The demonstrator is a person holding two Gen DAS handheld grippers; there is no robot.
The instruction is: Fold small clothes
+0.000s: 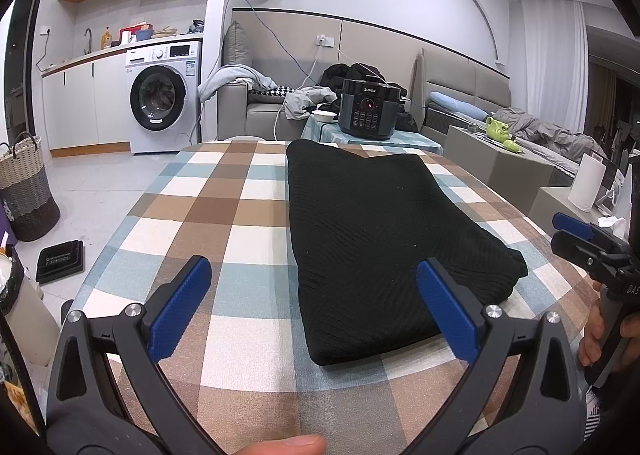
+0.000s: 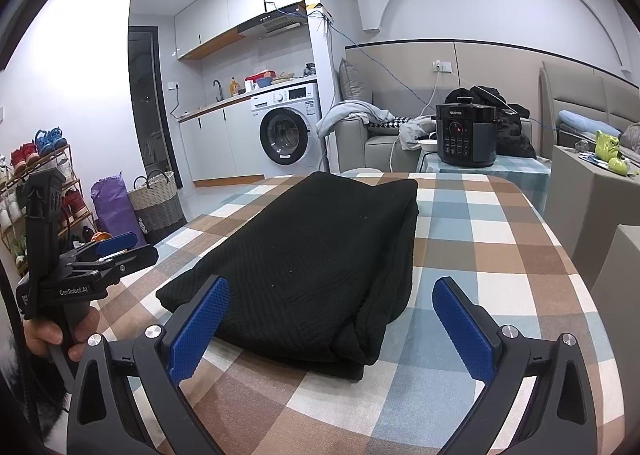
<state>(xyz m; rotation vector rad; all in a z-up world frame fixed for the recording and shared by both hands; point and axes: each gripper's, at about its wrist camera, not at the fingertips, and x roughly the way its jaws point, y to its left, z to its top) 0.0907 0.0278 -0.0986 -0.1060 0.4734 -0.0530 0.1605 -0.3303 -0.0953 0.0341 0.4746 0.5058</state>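
Tabletop (image 1: 248, 191) under a checked cloth of brown, blue and cream fills the lower half of both views. Lying on it is a black knit garment (image 1: 372, 223), folded into a thick long rectangle that runs from the near edge toward the far end; in the left wrist view it sits right of centre, in the right wrist view (image 2: 320, 255) left of centre, with its layered fold edges showing along its right side there.

Behind the tabletop, a white washing machine (image 1: 162, 95) stands at the upper left of the left wrist view, under a kitchen counter. A grey sofa (image 1: 256, 111) with loose clothes lies behind the centre. A black pressure cooker (image 1: 370, 109) stands on a small side table just beyond the far end of the tabletop. A woven basket (image 1: 24, 183) sits on the floor at the left edge.

The left gripper (image 1: 314, 309) hovers low over the near end of the garment, its blue-padded jaws spread wide and grasping nothing. The right gripper (image 2: 332, 329) does likewise, jaws released and wide apart, with the near corner of the garment between them. Each tool also appears at the edge of the other's view, held by a hand (image 2: 52, 329).
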